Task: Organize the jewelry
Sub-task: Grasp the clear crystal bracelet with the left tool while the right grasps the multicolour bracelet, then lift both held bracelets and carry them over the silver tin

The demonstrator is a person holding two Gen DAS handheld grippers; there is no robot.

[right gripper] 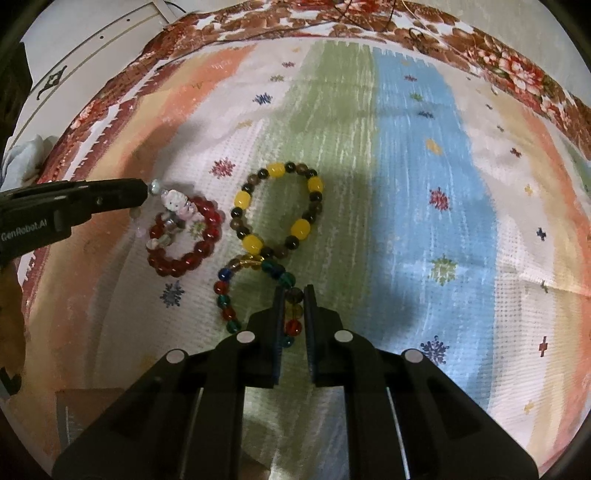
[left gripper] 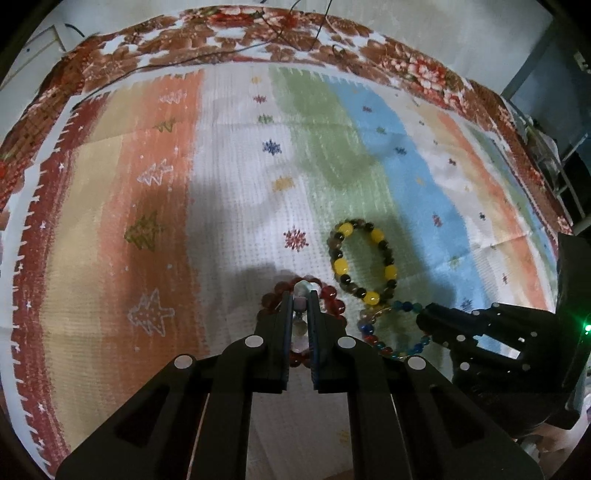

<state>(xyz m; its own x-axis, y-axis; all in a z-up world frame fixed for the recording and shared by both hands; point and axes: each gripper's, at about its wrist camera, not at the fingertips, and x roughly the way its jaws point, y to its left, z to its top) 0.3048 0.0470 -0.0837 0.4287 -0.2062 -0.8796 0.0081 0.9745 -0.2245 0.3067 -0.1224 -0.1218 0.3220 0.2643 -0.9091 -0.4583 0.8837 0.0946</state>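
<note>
Striped cloth [right gripper: 424, 155] with snowflake and tree motifs covers the work surface, laid over a red-brown floral cover [left gripper: 258, 33]; thin dark cables [left gripper: 295, 29] cross the far edge; no tray, box or stand for the jewelry shows in either view, so you cannot tell where the pieces are meant to end up.

Progress, as a judgement: early to middle; three loops lie close together on the cloth and none is visibly set apart or sorted; both grippers are engaged on beads, so the step in hand looks like a pick or a drag; everything after that remains to be done.

Left to right on the cloth: red bead bracelet [right gripper: 192, 236] with a small white charm strand [right gripper: 173, 203] lying across it; yellow-and-dark bead bracelet [right gripper: 277, 210] just beside it, near the middle; multicolour bead bracelet [right gripper: 229, 291] nearest you, its top touching or almost touching the yellow-and-dark one; whether they overlap you cannot tell.

Left gripper [left gripper: 300, 325]: fingers narrow, nearly together; pale beads of the charm strand sit in the slot between them, over the red loop; it appears pinched, though contact on both pads is not fully visible.

Right gripper [right gripper: 294, 317]: fingers narrow likewise; a brownish, an amber and a red bead of the multicolour bracelet sit in line between them; the rest of that loop lies on the cloth to the left of the jaws.
</note>
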